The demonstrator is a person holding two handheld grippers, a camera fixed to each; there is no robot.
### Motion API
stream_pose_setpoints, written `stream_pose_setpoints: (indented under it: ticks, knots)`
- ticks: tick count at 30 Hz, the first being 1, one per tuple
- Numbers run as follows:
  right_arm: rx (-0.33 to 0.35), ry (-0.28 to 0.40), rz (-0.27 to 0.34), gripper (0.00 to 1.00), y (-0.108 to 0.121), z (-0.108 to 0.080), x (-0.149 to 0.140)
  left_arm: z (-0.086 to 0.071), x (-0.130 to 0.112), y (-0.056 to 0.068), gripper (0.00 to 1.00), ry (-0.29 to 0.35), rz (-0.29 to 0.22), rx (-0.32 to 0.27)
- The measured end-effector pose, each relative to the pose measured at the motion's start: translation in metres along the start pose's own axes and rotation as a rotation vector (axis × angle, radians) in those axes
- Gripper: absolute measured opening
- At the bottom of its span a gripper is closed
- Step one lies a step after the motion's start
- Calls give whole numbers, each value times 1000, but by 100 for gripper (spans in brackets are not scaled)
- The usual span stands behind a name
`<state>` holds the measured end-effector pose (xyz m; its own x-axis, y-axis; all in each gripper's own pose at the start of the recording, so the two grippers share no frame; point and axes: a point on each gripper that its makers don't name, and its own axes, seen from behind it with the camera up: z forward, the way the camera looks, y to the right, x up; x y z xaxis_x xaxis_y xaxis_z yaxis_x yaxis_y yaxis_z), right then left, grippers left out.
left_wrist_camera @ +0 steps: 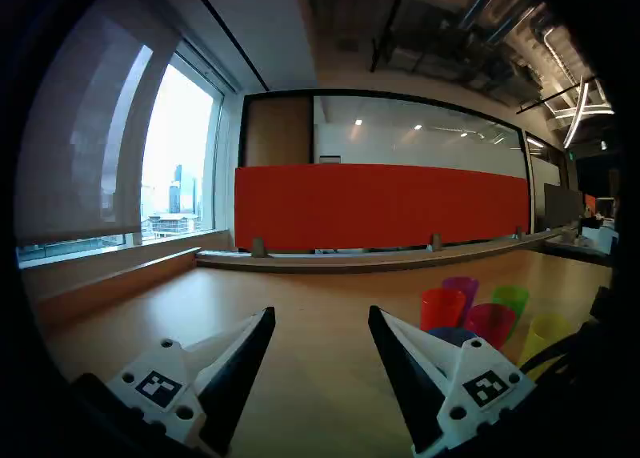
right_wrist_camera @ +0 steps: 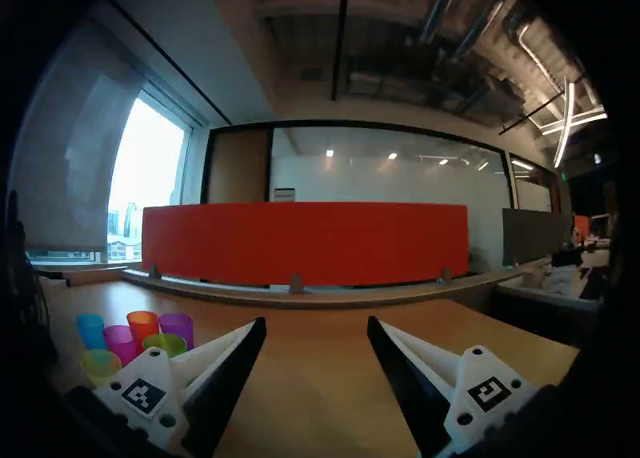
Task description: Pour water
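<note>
Left gripper point(left_wrist_camera: 320, 312): fingers spread, empty, held low and level, pointing at the red partition.
Right gripper point(right_wrist_camera: 316, 322): fingers spread, empty, likewise facing the partition.
Desk point(left_wrist_camera: 240, 290): wooden, running up to the partition.
Red partition point(left_wrist_camera: 376, 206): upright along the desk's far edge.
Cups point(left_wrist_camera: 490, 322): six, coloured, upright, clustered on the desk short of the partition.
Markings: square black-and-white coded tags point(left_wrist_camera: 158, 387) on the fingers.

Your left gripper point(left_wrist_camera: 322, 318) hangs level, its 2 fingers spread wide, gripping nothing. Your right gripper point(right_wrist_camera: 317, 326) matches it, jaws apart.
</note>
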<state>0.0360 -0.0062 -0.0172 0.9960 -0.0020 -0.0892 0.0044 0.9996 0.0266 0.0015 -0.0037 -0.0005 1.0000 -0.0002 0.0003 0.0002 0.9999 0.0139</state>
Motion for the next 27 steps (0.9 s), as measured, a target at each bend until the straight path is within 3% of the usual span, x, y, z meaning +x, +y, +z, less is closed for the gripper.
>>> stream_pose_setpoints:
  ticks: [27]
  knots:
    - [-29, -54, 19, 98, 9, 7, -32, 0, 0, 0, 86, 0, 0, 0]
